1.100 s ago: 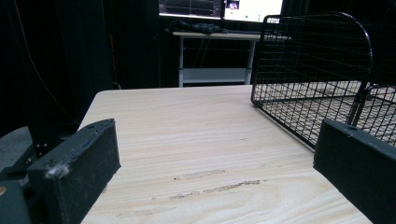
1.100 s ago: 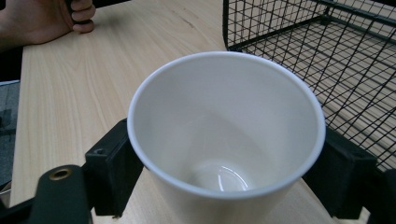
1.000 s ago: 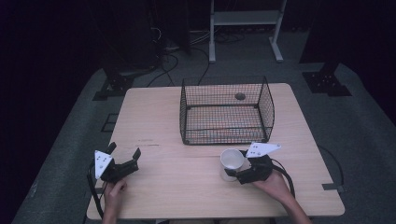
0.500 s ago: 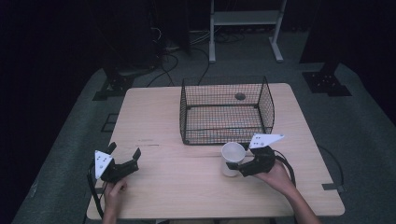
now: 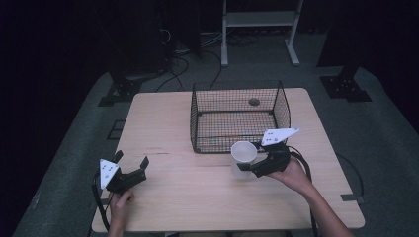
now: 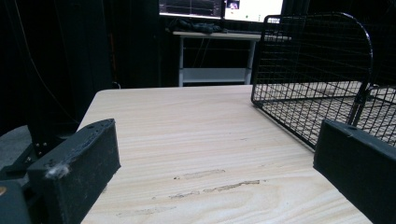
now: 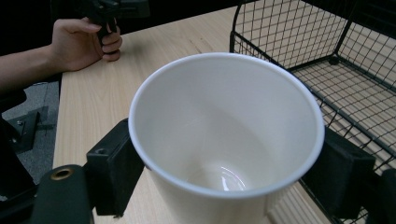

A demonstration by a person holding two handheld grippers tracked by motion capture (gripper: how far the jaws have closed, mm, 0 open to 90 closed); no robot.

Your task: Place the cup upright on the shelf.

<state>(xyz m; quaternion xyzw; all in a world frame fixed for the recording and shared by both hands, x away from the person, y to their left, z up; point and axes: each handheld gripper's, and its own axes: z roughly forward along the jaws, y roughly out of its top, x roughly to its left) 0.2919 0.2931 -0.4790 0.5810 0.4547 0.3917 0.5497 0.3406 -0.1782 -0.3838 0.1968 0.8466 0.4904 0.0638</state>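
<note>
The left gripper (image 5: 129,170) is resting at the near left of the counter (image 5: 197,197), jaws standing wide with nothing between them, pointing across bare wood toward the wire basket (image 6: 322,74); it is taking no part in the work for now. Further right, the right gripper (image 5: 249,169) is clamping a white paper cup (image 5: 243,154) by its sides, just under the rim, and the cup is sitting just in front of the basket's (image 5: 237,118) near wall, upright, apparently raised off the counter — its shadow is falling on the wood beneath it. The step in hand looks like the carry: the cup is gripped and being brought toward the basket, but not yet over it. The next move, as I judge it, is calling for more height so the cup's base is clearing the near wall, then a push forward over the mesh floor, a lowering, and only then a release. In the right gripper view the cup (image 7: 224,135) is showing as plain, smooth and empty, tapering to a narrow glossy bottom, with a rolled rim staying round under the grip — a light, thin-walled thing that is likely to buckle if squeezed harder. The basket (image 7: 327,60) is lying just beside it, on the right of that view.
</note>
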